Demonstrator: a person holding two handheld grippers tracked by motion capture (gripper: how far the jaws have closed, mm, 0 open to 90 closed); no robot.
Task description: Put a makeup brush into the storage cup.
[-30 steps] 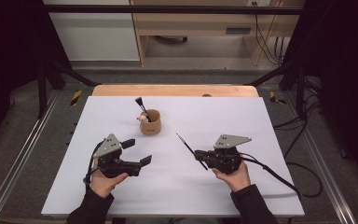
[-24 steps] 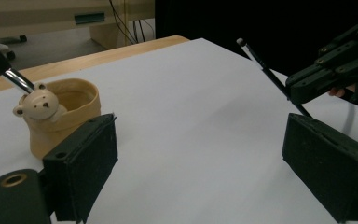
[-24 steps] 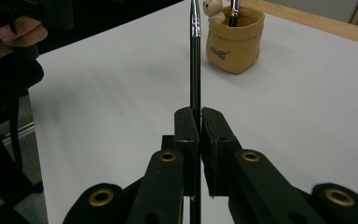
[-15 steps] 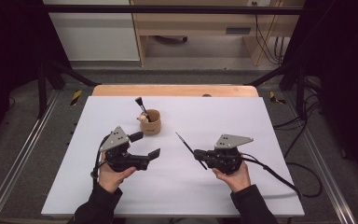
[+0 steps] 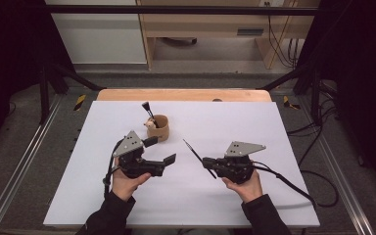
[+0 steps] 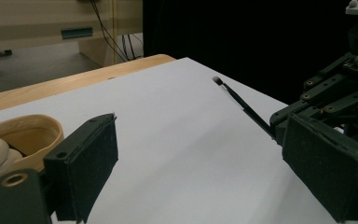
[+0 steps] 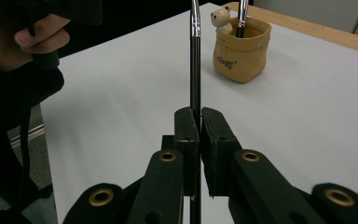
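A tan cup [image 5: 160, 128] stands on the white sheet [image 5: 235, 117], left of its middle, with a black brush [image 5: 147, 110] and a small bear figure [image 5: 150, 124] in it. My left gripper [image 5: 160, 150] hovers just in front of the cup, open and holding nothing; its own view has the cup [image 6: 25, 135] beside the left jaw. My right gripper [image 5: 207, 162] is shut on the handle of a thin black brush [image 5: 194, 150] that points up and away toward the cup. In the right gripper view the brush [image 7: 195, 60] rises straight from the closed pads [image 7: 186, 126], and the cup [image 7: 240, 53] stands beyond.
The sheet lies on a wooden table [image 5: 186, 94] with metal frame rails [image 5: 24, 161] along both sides. A cable [image 5: 289, 183] trails from the right gripper across the sheet's right part. The person's left hand [image 7: 42, 42] is close on the left of the right gripper view.
My left gripper has moved right and a little up, closer to the cup, jaws still open. The right gripper and its brush have stayed put.
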